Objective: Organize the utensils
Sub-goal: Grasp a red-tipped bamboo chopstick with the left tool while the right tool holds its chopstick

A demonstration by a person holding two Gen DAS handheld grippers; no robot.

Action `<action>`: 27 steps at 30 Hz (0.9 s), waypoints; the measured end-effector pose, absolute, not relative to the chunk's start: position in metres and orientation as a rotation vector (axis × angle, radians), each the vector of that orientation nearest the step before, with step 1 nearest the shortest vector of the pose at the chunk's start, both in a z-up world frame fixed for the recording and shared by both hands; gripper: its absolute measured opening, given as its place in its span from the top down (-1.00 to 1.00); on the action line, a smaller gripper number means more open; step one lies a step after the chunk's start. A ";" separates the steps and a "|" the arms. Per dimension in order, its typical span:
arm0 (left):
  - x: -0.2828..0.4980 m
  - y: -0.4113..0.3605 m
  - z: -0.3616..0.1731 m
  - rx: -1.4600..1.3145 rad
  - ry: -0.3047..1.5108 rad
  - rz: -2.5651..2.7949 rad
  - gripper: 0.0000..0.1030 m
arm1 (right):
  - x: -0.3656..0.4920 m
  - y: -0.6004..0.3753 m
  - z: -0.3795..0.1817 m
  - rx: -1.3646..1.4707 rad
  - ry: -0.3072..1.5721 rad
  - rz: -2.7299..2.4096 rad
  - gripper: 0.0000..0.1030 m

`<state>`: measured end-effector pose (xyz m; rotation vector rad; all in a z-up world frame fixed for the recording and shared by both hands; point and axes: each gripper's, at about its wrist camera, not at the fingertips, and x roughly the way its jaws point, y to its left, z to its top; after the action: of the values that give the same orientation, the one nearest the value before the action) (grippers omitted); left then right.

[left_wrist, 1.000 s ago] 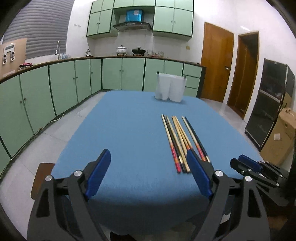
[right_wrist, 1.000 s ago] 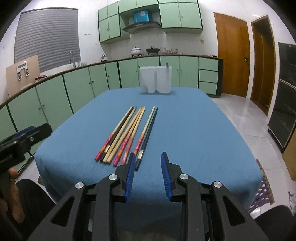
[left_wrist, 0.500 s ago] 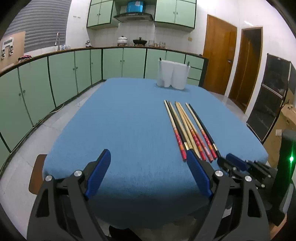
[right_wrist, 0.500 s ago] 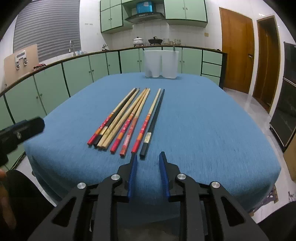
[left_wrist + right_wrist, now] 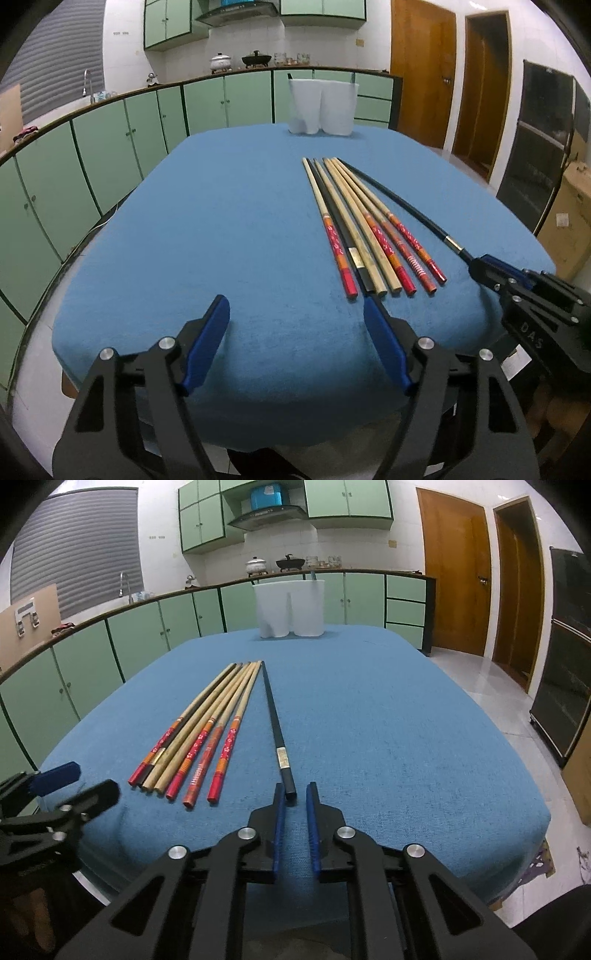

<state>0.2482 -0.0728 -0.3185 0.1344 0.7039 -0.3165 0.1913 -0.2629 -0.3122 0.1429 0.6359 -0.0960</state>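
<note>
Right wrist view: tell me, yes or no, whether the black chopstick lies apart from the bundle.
Yes, the black chopstick lies by itself, with bare blue cloth between it and the bundle.

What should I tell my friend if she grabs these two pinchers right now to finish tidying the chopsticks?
Right gripper: jaws closing around the near end of the black chopstick, not clearly pinching yet.
Left gripper: jaws closing, nothing between them, at the near edge of the blue table.
The other chopsticks lie side by side on the cloth.
White holder at the far end.
Done: nothing moved yet. Left: carry every chopstick to the holder.
</note>
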 end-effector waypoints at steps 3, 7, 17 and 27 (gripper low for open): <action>0.253 -0.077 -0.321 0.140 0.712 -0.319 -0.37 | 0.191 -0.264 -0.313 0.141 0.636 -0.089 0.78; 0.255 -0.080 -0.323 0.145 0.708 -0.303 -0.35 | 0.192 -0.263 -0.314 0.130 0.634 -0.081 0.77; 0.258 -0.076 -0.322 0.126 0.709 -0.277 -0.11 | 0.195 -0.261 -0.317 0.121 0.630 -0.083 0.76; 0.262 -0.088 -0.325 0.134 0.684 -0.329 0.38 | 0.197 -0.258 -0.320 0.094 0.615 -0.084 0.76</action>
<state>0.2621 -0.0878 -0.3252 0.1337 0.6839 -0.3294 0.1972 -0.2583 -0.3197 0.0942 0.6149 -0.0844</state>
